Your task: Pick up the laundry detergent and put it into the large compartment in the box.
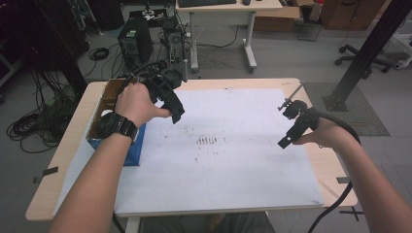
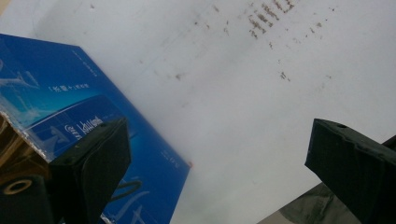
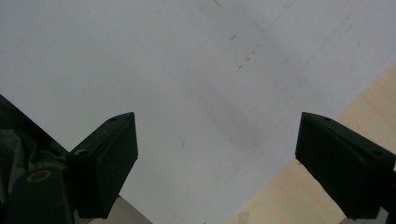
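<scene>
While nothing is gripped yet, the worktop point(image 1: 77, 121) carries a broad white sheet point(image 1: 228, 165) over most of its top, likely as a work surface. At its left edge sits the open blue box point(image 1: 133, 153), cardboard-brown inside, with something dark in it that I cannot make out. The left claw point(image 1: 176, 112) hangs just right of the box, jaws spread wide and empty, seemingly poised to reach into it. The right claw point(image 1: 286, 141), also gaping and empty, waits well apart at the right.

Lab or tech workshop — computer tower point(image 1: 135, 42), tangled floor cables point(image 1: 36, 127), desks, office chair point(image 1: 362, 60)
</scene>
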`<control>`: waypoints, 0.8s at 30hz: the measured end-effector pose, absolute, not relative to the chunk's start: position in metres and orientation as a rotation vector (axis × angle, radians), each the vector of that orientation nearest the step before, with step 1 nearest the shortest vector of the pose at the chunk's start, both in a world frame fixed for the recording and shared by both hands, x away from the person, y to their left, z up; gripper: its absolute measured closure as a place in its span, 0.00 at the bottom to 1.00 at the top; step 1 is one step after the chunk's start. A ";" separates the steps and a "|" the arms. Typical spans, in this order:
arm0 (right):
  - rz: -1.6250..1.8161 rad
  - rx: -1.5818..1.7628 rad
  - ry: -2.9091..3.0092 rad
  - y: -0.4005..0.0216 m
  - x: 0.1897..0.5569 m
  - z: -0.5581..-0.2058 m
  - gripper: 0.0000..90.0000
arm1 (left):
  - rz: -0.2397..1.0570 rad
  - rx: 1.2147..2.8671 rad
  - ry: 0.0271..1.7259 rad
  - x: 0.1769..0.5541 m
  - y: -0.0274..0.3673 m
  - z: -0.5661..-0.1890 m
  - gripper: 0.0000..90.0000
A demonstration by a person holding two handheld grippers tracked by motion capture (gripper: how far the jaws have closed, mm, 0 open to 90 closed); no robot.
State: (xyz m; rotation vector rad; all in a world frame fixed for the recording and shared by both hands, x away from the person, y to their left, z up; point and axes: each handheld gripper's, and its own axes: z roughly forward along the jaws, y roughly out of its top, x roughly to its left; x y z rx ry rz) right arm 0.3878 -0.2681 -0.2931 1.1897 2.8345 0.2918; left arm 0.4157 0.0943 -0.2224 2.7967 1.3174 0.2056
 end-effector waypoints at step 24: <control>0.284 1.184 2.839 -0.267 0.385 -0.293 0.14 | 0.171 2.809 1.312 0.415 0.090 -0.244 0.08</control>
